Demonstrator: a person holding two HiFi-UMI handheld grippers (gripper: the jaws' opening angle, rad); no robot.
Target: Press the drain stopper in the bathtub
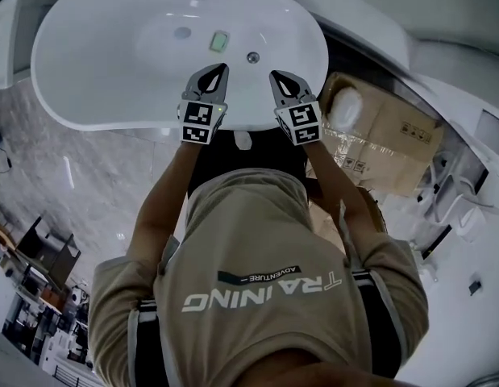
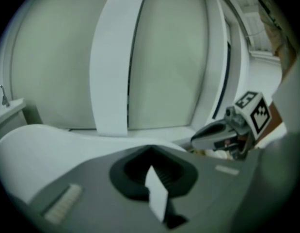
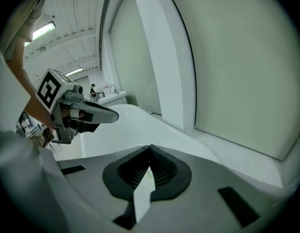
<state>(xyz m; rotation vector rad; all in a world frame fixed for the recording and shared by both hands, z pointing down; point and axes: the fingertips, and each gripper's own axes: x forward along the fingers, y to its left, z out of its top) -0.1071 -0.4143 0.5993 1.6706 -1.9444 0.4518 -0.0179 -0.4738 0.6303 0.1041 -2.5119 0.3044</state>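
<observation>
The left gripper (image 1: 223, 68) and the right gripper (image 1: 274, 76) are both held clenched on nothing, their tips pointed over the near rim of the tub (image 1: 84, 113). The approach is judged to be the step in hand, with no press yet made. The stopper (image 1: 251, 56), taken with some doubt in the glare to be the round metal fitting on the tub floor, lies below and just ahead, between the tips. A reach down is called for next, with one closed tip set squarely on it.

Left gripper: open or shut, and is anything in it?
Shut and empty. In the left gripper view the jaws meet at their tips with nothing between them; it is held over the near edge of the bathtub.
</observation>
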